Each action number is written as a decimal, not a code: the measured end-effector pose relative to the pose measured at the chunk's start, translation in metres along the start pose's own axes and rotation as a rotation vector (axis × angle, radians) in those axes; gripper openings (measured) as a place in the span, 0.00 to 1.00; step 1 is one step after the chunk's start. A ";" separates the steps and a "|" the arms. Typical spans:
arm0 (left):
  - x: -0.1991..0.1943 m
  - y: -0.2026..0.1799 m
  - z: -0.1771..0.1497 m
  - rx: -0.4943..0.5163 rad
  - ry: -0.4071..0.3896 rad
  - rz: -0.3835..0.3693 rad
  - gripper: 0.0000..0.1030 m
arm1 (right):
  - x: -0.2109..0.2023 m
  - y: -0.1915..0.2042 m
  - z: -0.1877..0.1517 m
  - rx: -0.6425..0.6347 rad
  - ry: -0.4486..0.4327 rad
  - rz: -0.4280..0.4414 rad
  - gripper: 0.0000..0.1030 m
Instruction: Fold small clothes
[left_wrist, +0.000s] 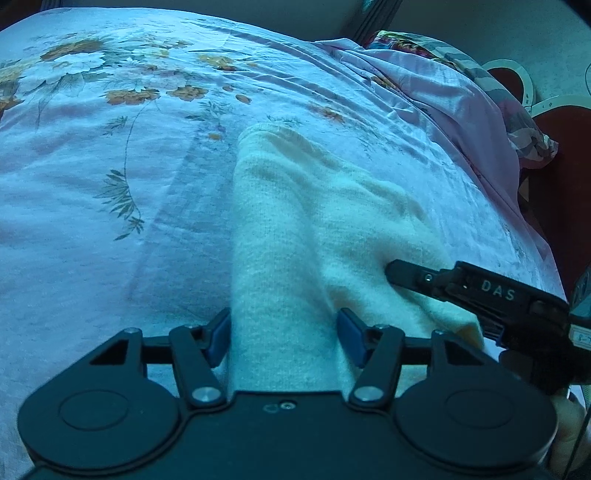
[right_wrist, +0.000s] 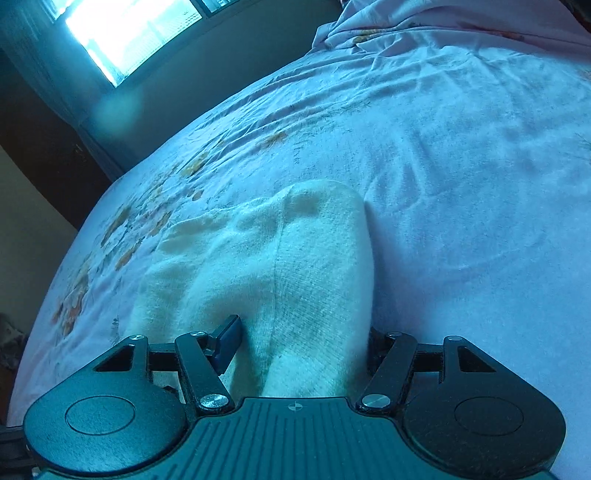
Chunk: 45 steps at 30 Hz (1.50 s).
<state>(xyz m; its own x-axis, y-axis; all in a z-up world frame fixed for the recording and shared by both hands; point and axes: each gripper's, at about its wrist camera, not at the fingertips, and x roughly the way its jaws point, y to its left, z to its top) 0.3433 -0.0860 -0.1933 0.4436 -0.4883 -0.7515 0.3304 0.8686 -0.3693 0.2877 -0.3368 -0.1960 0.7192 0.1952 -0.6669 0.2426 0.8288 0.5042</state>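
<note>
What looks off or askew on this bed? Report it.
Nothing is damaged or spilled. The cream knit garment lies rumpled, with uneven folds, on the floral sheet, which is itself creased. Both grippers' jaws straddle bunches of the knit.

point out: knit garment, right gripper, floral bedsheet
knit garment (left_wrist: 295, 229): left wrist view, middle of the cream knit.
right gripper (left_wrist: 400, 271): left wrist view, black finger on the knit.
floral bedsheet (left_wrist: 110, 147): left wrist view, bare printed area left of the garment.
</note>
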 end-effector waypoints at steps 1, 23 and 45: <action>0.001 0.000 0.001 -0.003 0.001 0.001 0.52 | 0.004 0.002 0.002 -0.009 -0.001 -0.007 0.54; -0.136 0.018 -0.012 -0.001 -0.177 0.010 0.28 | -0.082 0.117 -0.030 -0.207 -0.161 0.181 0.22; -0.196 0.097 -0.118 -0.089 -0.153 0.147 0.29 | -0.064 0.177 -0.146 -0.264 0.017 0.216 0.22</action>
<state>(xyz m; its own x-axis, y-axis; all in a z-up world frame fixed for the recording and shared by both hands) 0.1897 0.1037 -0.1463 0.6053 -0.3567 -0.7116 0.1805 0.9322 -0.3138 0.1897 -0.1261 -0.1442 0.7238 0.3877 -0.5708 -0.0926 0.8743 0.4764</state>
